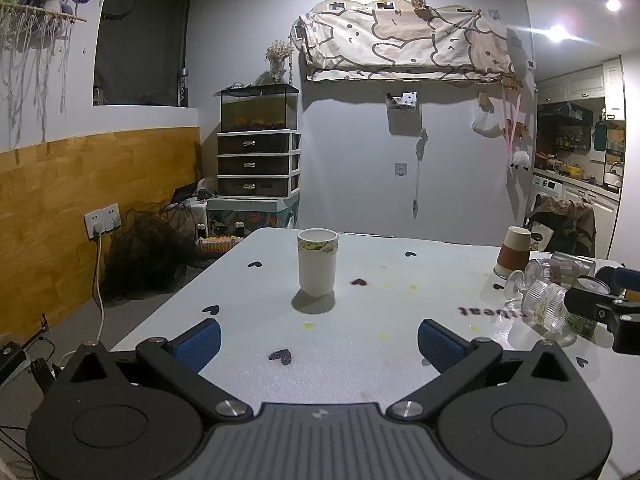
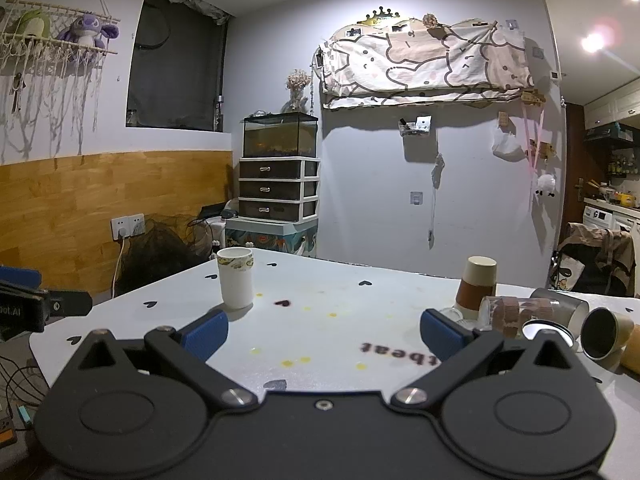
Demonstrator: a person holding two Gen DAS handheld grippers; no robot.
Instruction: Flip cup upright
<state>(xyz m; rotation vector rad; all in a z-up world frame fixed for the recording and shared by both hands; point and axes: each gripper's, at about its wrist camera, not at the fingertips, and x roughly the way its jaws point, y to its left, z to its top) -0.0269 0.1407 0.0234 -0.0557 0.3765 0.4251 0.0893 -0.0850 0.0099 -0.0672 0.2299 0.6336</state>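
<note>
A white cup (image 1: 317, 261) with a patterned band at its rim stands upright, mouth up, on the white table (image 1: 380, 360); it also shows in the right wrist view (image 2: 235, 277) at the table's left. My left gripper (image 1: 319, 345) is open and empty, well short of the cup. My right gripper (image 2: 323, 333) is open and empty, with the cup ahead to its left. A brown paper cup (image 1: 514, 252) stands upside down at the right; it also shows in the right wrist view (image 2: 478, 287).
A ribbed glass (image 1: 546, 306) and a stemmed glass (image 1: 516, 286) lie on their sides at the table's right. In the right wrist view a clear cup (image 2: 510, 312), a metal cup (image 2: 560, 312) and a dark-lined cup (image 2: 606, 332) lie tipped over. A chair (image 2: 596, 264) stands beyond.
</note>
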